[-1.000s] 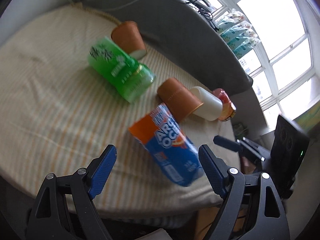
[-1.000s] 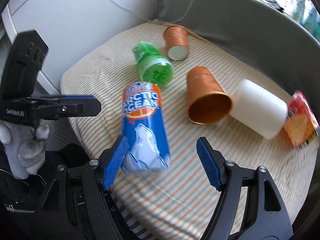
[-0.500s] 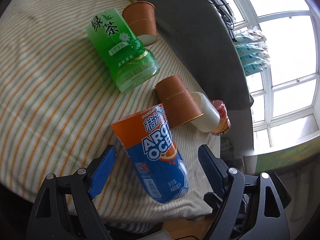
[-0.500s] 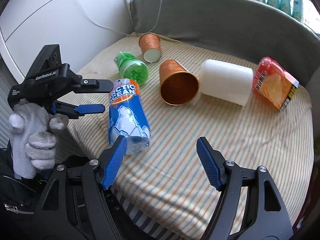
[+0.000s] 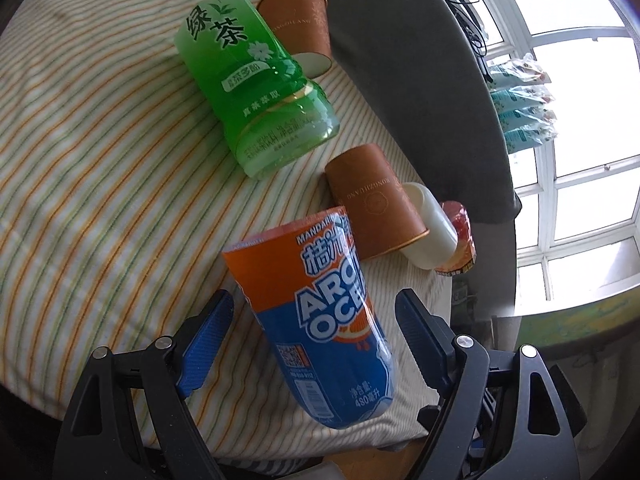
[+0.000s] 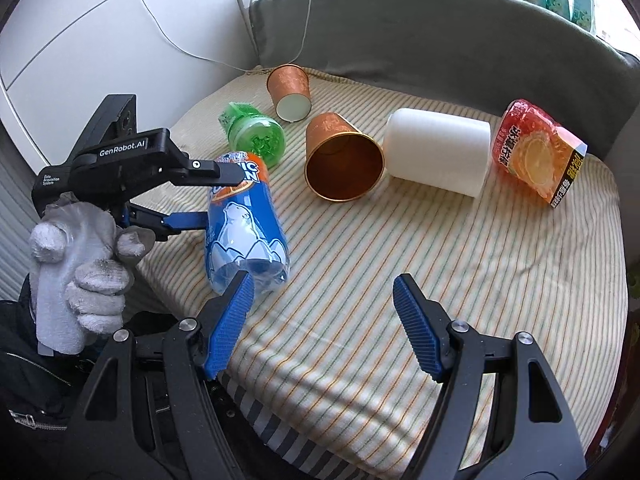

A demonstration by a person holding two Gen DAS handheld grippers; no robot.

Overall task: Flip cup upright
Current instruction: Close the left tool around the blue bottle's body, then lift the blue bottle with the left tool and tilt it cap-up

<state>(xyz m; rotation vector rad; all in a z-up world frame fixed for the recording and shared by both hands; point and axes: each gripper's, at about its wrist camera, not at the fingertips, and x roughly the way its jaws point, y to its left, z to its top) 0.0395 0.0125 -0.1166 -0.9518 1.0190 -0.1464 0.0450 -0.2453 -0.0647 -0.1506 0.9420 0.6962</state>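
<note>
Nothing of the flip looks done yet. The copper-brown paper cup with a gold rim (image 6: 344, 162) lies on its side in the middle of the striped cushion (image 6: 460, 280), its open mouth facing the right wrist camera, its side just beside or touching the white cylindrical cup (image 6: 438, 152). A second copper-brown paper cup (image 6: 289, 91) also lies tipped over, farther back near the grey backrest (which of the two is meant I cannot tell).

The left hand-held gripper (image 5: 316, 336) has its blue pads spread wide on either side of the blue-and-orange drink bottle (image 5: 320, 320), which lies on the cushion; whether a pad touches it is unclear. The right hand-held gripper (image 6: 324, 328) is also spread wide and holds nothing, hovering low over the cushion's front edge, well short of the nearer cup.

The green tea bottle (image 5: 256, 92) and the red-orange packaged jar (image 6: 536, 156) lie on their sides too.

What is left, by my reading: reach a cup, pinch its wall, turn it mouth-up and set it down.
</note>
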